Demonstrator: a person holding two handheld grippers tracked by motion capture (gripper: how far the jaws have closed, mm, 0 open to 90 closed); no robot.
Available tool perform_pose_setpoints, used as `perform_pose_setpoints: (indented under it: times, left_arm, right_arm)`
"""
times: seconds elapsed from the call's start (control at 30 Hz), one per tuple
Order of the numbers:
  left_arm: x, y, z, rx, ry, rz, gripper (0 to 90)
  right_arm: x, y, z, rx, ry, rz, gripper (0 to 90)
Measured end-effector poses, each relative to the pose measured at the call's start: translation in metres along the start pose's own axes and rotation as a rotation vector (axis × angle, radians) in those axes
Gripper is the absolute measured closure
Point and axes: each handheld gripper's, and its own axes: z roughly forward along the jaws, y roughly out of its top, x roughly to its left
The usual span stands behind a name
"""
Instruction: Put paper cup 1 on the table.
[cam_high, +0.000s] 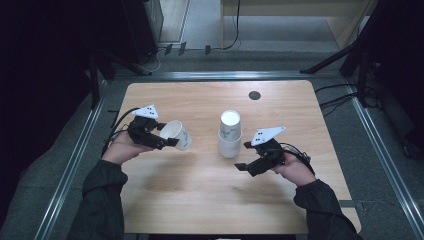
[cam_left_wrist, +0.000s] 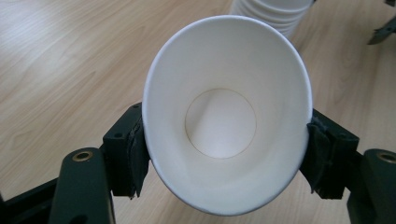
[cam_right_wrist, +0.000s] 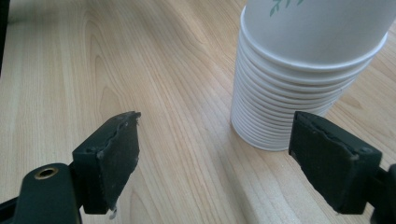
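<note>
Wooden counter (cam_high: 200, 200) on a grey floor, dark room around it, metal rails along the sides.

High view: left tool (cam_high: 167, 140) at the counter's left, held in the person's left hand (cam_high: 122, 147). A single paper cup (cam_high: 176, 135) lies on its side between the jaws, mouth turned toward the tool, base pointing right toward the middle. Stack of paper cups (cam_high: 230, 134) stands upside down near the counter's centre, well apart from the held cup. Right tool (cam_high: 243, 156) sits just right of and nearer than the stack, jaws pointing left at its lower part; right hand (cam_high: 295, 170) behind it. Small dark round hole (cam_high: 254, 95) at the far edge of the counter.

Left gripper view: cup (cam_left_wrist: 224, 126) seen straight down its mouth. Both pads press on its rim from either side, squeezing it to an oval; tool closed on the cup. Stack (cam_left_wrist: 275, 11) beyond, at the top edge.

Right gripper view: jaws spread wide, nothing between the pads but bare wood. Stack (cam_right_wrist: 303, 79) stands just beyond the right-hand jaw, apart from both pads.
</note>
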Motion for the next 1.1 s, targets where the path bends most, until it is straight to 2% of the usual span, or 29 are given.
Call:
perform_pose_setpoints:
  times: [0.07,0.2,0.63,0.77,1.0,1.1]
  left_arm:
    - [0.006,-0.002,-0.002,0.004,0.020,-0.033,27.9]
    - [0.015,-0.004,-0.006,0.020,0.073,-0.062,27.9]
    - [0.047,-0.024,-0.029,0.039,0.178,-0.162,27.9]
    - [0.052,-0.030,-0.031,0.081,0.241,-0.173,27.5]
    - [0.058,-0.033,-0.027,0.124,0.307,-0.199,27.1]
    - [0.060,-0.034,-0.021,0.152,0.322,-0.204,27.0]
  right_arm:
    - [0.000,0.000,0.000,0.003,0.001,-0.001,16.6]
    - [0.000,0.000,0.001,0.002,0.004,-0.004,16.6]
    - [0.000,-0.001,0.003,0.017,0.007,-0.012,16.9]
    - [0.000,-0.001,0.004,0.020,0.012,-0.010,16.9]
    - [0.002,-0.002,0.007,0.034,0.019,-0.017,17.1]
    - [0.002,-0.002,0.007,0.037,0.021,-0.017,17.1]
